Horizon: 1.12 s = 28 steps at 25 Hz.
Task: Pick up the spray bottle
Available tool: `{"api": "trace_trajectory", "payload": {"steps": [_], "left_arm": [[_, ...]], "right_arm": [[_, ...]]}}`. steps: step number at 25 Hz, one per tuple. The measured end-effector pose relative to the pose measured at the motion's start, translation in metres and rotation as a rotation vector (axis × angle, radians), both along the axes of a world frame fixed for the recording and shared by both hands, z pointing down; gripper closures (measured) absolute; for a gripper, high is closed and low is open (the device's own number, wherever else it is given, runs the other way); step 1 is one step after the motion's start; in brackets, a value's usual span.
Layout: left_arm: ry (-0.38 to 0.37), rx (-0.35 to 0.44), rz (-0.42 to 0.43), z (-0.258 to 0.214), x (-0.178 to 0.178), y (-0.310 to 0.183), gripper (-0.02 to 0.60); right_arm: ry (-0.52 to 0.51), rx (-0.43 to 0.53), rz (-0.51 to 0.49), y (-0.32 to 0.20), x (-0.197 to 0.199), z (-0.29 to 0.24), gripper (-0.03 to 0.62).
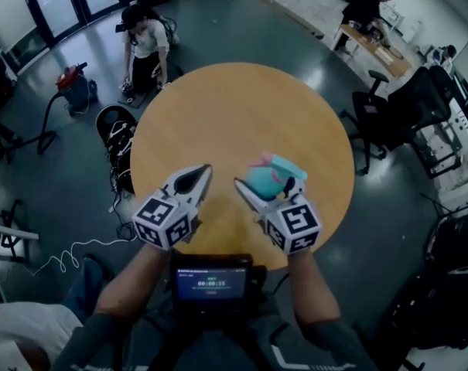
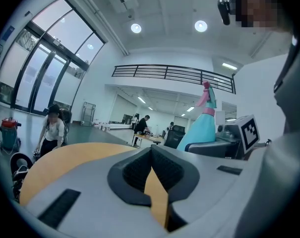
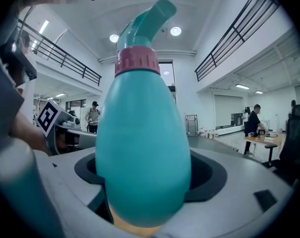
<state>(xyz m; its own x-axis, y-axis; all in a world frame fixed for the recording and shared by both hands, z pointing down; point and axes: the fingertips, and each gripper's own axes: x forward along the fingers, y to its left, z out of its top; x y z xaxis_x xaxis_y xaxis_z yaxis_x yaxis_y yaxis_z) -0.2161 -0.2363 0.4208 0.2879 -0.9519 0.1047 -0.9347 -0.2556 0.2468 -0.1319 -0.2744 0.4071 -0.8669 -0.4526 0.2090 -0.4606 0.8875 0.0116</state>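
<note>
Here the right gripper (image 3: 143, 185) is clamped on the spray bottle (image 3: 142, 143), one jaw on each side of the low part of its teal belly. The bottle stands upright between them. Its long axis runs vertically, with the pink collar and teal nozzle on top, and the nozzle tips toward the right of the right gripper view. The left gripper (image 2: 150, 168) is beside it with its dark pads pressed together and nothing between them.

Both grippers are over the near edge of the round wooden table (image 1: 241, 107), with the bottle toward the near right. The rest of the tabletop is bare wood. Around it is a glossy dark floor (image 1: 71, 168). A person (image 1: 145, 45) crouches beyond the far left edge near a red vacuum (image 1: 75, 87), and office chairs (image 1: 384, 118) stand off the right edge. Tall windows (image 2: 35, 78) and a balcony railing (image 2: 174, 73) close the hall.
</note>
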Motion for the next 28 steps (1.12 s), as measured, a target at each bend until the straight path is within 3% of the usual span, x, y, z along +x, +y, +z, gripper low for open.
{"api": "trace_trajectory", "payload": {"steps": [6,10,16,23,28], "left_arm": [[0.016,-0.005,0.058,-0.01,0.024,0.0,0.584],[0.037,0.024,0.147,-0.028,0.057,-0.013,0.584],[0.043,0.05,0.355,-0.043,0.144,-0.031,0.584],[0.048,0.046,0.654,-0.046,0.273,-0.036,0.584],[0.036,0.04,0.849,-0.04,0.348,-0.017,0.584]], "right_arm": [[-0.01,-0.001,0.066,0.003,0.031,-0.01,0.151],[-0.036,0.019,0.177,-0.003,0.072,-0.031,0.151],[-0.023,0.063,0.38,0.01,0.161,-0.051,0.151],[-0.014,0.08,0.714,0.041,0.296,-0.056,0.151],[-0.049,0.071,0.926,0.077,0.367,-0.047,0.151]]}}
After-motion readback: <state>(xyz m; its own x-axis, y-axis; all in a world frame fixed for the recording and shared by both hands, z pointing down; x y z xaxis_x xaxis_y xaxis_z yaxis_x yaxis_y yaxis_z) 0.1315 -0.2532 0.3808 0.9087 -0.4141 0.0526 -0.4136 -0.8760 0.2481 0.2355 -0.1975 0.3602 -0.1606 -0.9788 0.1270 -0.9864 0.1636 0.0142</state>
